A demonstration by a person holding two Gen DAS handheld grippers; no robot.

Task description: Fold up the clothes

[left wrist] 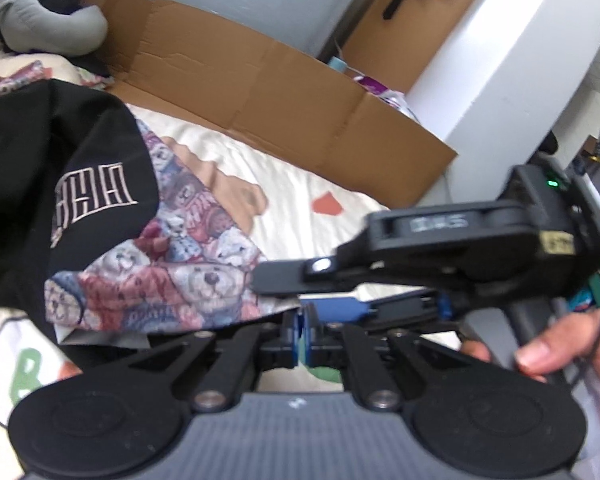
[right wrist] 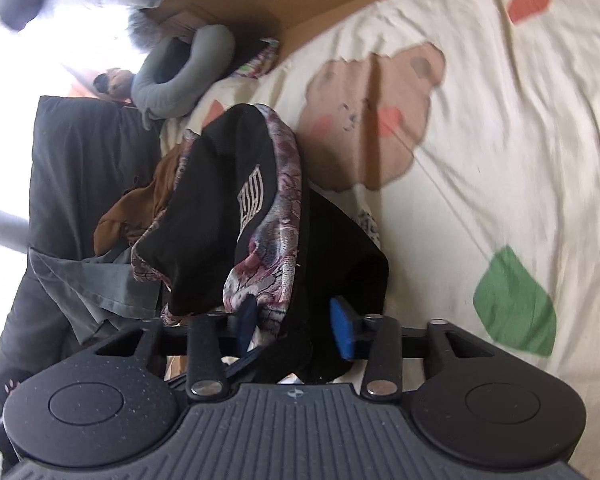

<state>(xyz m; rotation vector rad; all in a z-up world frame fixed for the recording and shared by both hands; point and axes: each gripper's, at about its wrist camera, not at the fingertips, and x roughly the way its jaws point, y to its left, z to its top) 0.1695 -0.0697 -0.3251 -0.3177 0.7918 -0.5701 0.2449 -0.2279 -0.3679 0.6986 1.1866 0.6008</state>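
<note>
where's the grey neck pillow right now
The grey neck pillow lies at the far end of the bed: top left in the left wrist view, beside the flattened cardboard, and upper left in the right wrist view, beyond the black garment.

Both tongs are showing black linkage arms fastened with silver screws, blue pads at the tips and grey ribbed housings flanked by round black discs. The right tongs [left wrist: 452,240] are glowing with a small green light and wearing a yellowish label; a thin black cable is trailing nearby.
</note>
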